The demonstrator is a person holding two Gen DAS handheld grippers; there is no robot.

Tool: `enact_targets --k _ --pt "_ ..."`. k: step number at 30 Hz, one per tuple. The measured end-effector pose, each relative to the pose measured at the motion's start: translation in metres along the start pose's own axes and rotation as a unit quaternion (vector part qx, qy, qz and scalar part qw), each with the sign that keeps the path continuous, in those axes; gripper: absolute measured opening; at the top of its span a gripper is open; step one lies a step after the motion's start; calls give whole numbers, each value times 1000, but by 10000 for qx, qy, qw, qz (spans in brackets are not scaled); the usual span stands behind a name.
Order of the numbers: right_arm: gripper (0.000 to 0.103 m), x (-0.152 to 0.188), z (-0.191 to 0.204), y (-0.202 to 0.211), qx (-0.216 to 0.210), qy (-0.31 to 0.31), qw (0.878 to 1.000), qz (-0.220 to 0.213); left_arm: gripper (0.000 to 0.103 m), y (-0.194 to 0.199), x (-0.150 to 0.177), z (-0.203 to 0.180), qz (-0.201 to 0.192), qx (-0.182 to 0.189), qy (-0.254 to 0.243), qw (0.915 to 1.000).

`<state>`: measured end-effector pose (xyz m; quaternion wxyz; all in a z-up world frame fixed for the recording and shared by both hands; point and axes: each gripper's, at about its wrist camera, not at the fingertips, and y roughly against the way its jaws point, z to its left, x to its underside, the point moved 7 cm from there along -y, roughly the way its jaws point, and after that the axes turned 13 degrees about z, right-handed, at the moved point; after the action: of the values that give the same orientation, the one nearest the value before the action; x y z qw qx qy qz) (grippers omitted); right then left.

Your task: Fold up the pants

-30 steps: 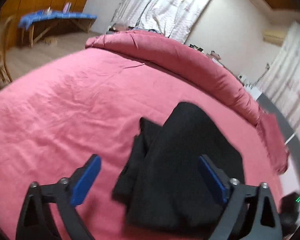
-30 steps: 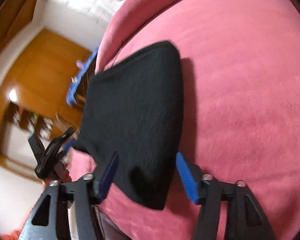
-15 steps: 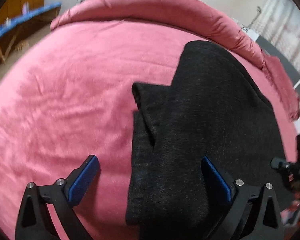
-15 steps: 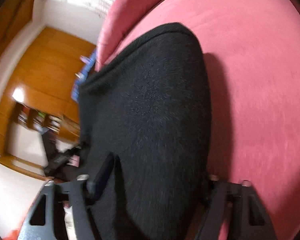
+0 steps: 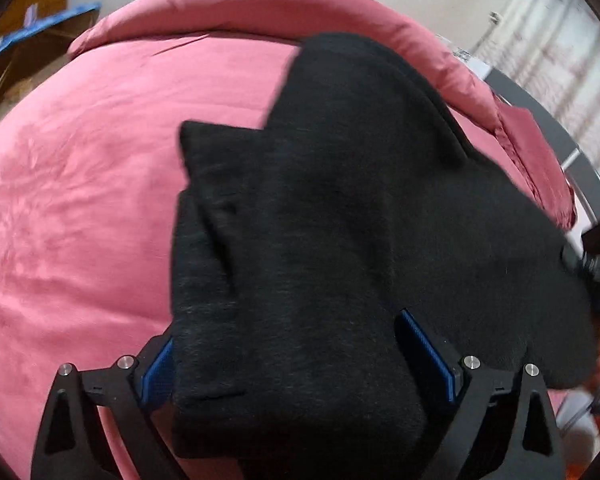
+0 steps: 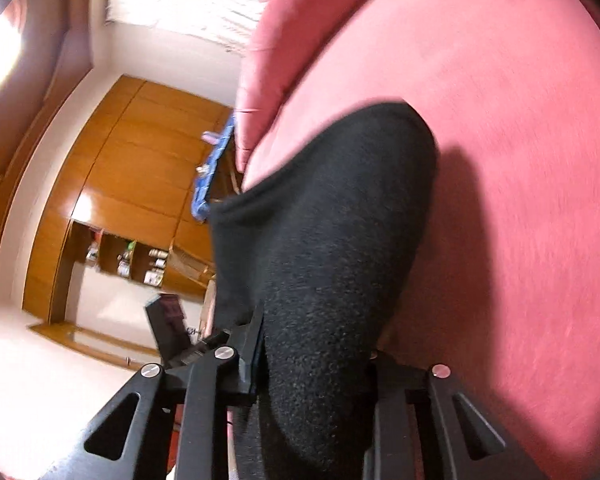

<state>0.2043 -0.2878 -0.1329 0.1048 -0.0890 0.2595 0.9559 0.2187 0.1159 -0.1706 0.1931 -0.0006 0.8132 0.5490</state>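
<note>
Left wrist view: black pants (image 5: pixel 340 220) bunched on pink bed cover (image 5: pixel 80 200), left gripper (image 5: pixel 286 358) wide, jaws straddling a fold, right gripper (image 6: pixel 316 354) just narrowed, pinching the pants' edge.

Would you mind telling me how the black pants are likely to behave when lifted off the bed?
The black pants will probably flop: they already lie in soft folded layers. The fuzzy knit likely grips well in the right tongs, which have been closing on it. Loose layers may slide apart.

Pants (image 5: pixel 340 240): black knit cloth, matt, fuzzy. Bedspread (image 5: pixel 80 220): pink cloth, soft, velvety nap. Wardrobe (image 6: pixel 140 160), left of frame: glossy varnished wood.
</note>
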Motion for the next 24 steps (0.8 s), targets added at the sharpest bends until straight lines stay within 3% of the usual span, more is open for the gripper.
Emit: enact_targets --k 4,8,11,13,15,16,17,19,21,22,24 --pt "23 -6 7 42 84 215 9996 -150 90 -8 6 -52 72 417 -268 9987" --pt "23 0 0 114 214 282 9982 -488 77 -23 14 -137 254 1063 -730 9913" --pt "23 10 -17 168 531 313 9959 -661 76 -45 19 -197 432 1351 -848 9862" --pt "25 22 -36 208 882 319 9937 -619 83 -59 21 -227 397 1209 -1003 9868" --pt "32 34 -75 231 1484 67 9881 -408 92 -69 22 -251 306 796 -1159 9896" --pt "43 41 -104 242 2085 -270 9773 -267 91 -70 22 -257 277 627 -1185 9906" --pt "47 49 -130 252 2532 -683 9648 -209 90 -69 24 -262 309 564 -1179 9909" --pt "47 68 -161 289 3086 -1337 9390 -719 86 -61 25 -259 320 568 -953 9933" --pt "47 82 -152 315 2675 -1350 9433 -1428 81 -40 27 -252 53 449 -645 9969" --pt "47 86 -140 319 2494 -1152 9481 -1602 81 -28 25 -252 -172 318 -596 9976" --pt "47 86 -114 310 2636 -616 9491 -1608 81 -5 23 -264 -621 22 -641 9960"
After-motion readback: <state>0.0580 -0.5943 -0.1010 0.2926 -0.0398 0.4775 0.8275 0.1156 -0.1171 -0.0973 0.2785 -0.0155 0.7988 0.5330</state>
